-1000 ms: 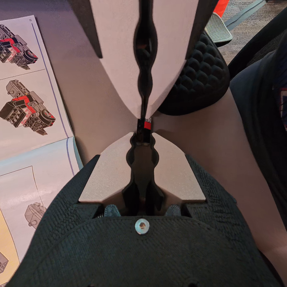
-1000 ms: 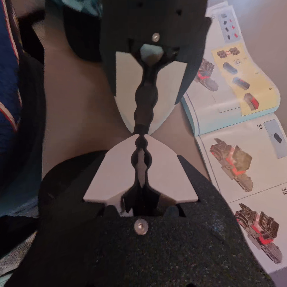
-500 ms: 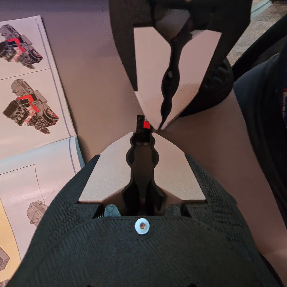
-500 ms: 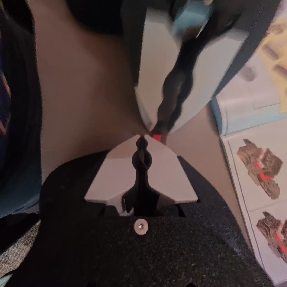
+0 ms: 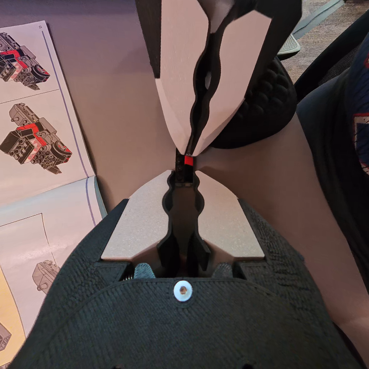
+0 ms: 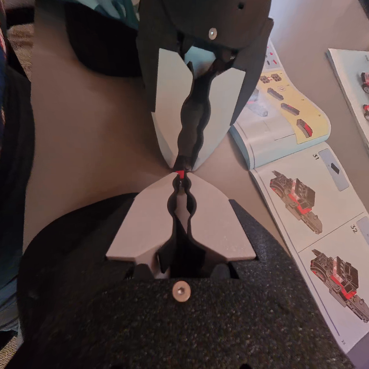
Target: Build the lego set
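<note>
Left wrist view, left to right: instruction booklet [image 5: 40, 139] open flat on the tan table [image 5: 119, 99], then the two grippers tip to tip mid-frame, then a person's dark sleeve [image 5: 329, 159] at far right.

Left gripper [image 5: 183, 175] clenched on a small black lego piece [image 5: 182, 169] that sticks forward past its tips, long axis running along the fingers. A red piece [image 5: 188, 160] sits on its far end, right side.

Right gripper [image 5: 190, 152] comes from the opposite direction, tips closed to a thin slit and touching the red piece. Can't tell if it grips the red piece or only presses it.

Right wrist view agrees: red piece [image 6: 180, 173] sits just ahead of the right gripper [image 6: 180, 176], black piece [image 6: 182, 162] in the left gripper [image 6: 182, 166] straight beyond.

Key relation: both grippers collinear, piece between them, held above the table. Likely step is seating red onto black, so the push goes along that shared axis. Off-axis push risks slip.
</note>
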{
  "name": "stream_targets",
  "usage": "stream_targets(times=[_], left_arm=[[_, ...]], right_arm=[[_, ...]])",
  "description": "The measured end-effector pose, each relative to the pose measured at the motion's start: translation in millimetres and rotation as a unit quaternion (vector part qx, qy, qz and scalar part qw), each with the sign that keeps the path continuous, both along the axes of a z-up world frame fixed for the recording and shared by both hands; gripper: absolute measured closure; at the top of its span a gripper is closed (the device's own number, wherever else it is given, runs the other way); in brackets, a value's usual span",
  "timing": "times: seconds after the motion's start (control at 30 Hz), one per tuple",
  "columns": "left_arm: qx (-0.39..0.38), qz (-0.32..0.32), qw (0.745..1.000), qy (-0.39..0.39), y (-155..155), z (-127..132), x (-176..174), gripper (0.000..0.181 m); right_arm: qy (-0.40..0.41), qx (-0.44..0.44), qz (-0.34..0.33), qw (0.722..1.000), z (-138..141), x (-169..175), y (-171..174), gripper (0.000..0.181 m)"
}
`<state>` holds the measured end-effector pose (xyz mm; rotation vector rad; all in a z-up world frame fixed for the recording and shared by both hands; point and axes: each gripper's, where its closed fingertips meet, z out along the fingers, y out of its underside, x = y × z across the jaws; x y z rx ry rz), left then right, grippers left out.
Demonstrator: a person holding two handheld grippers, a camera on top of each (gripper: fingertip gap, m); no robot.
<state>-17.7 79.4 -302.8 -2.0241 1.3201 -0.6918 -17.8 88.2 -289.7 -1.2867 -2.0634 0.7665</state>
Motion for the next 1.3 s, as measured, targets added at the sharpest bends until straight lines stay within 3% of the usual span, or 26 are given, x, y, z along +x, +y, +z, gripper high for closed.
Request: stream_targets(times=[0.73, 1.3], left_arm=[[-0.001, 0.000, 1.000, 0.000, -0.4, -1.7, -1.9, 0.163], [0.001, -0.001, 1.000, 0.000, -0.9, -2.0, -2.3, 0.163]], right_arm=[[-0.002, 0.094, 0.009, 0.996, -2.6, -2.0, -3.5, 0.179], [0.016, 0.024, -0.001, 1.000, -0.1, -0.9, -5.5, 0.173]])
